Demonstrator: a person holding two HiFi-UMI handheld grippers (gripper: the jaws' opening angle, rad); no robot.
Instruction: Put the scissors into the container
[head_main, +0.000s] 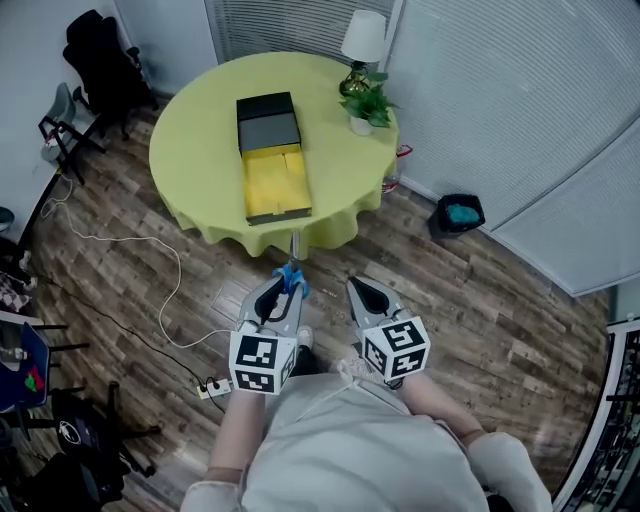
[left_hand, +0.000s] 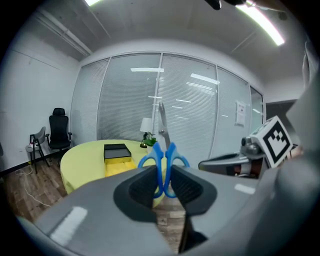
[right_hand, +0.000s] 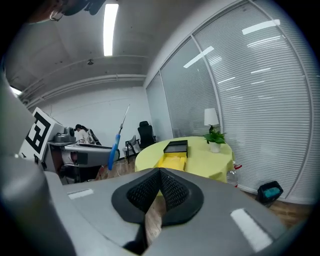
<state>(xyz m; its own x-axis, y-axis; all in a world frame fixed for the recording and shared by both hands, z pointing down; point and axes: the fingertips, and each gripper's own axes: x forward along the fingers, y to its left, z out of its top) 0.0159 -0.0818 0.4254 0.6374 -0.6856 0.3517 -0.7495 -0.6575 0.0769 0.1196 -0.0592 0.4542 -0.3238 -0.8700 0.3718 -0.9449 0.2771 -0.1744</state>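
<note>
Scissors (left_hand: 160, 167), blue plastic loops pinched in ribbed grey left tongs (left_hand: 162, 186), steel blades upward; right tongs (right_hand: 160, 189) pressed together.

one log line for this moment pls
left gripper: shut on scissors, blades forward | right gripper: shut, empty | container: open on table | scissors: not yet in

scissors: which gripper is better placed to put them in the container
Left. The left gripper is shut on the scissors by their blue handles, blades pointing toward the container on the table. The right gripper is shut and empty.
</note>
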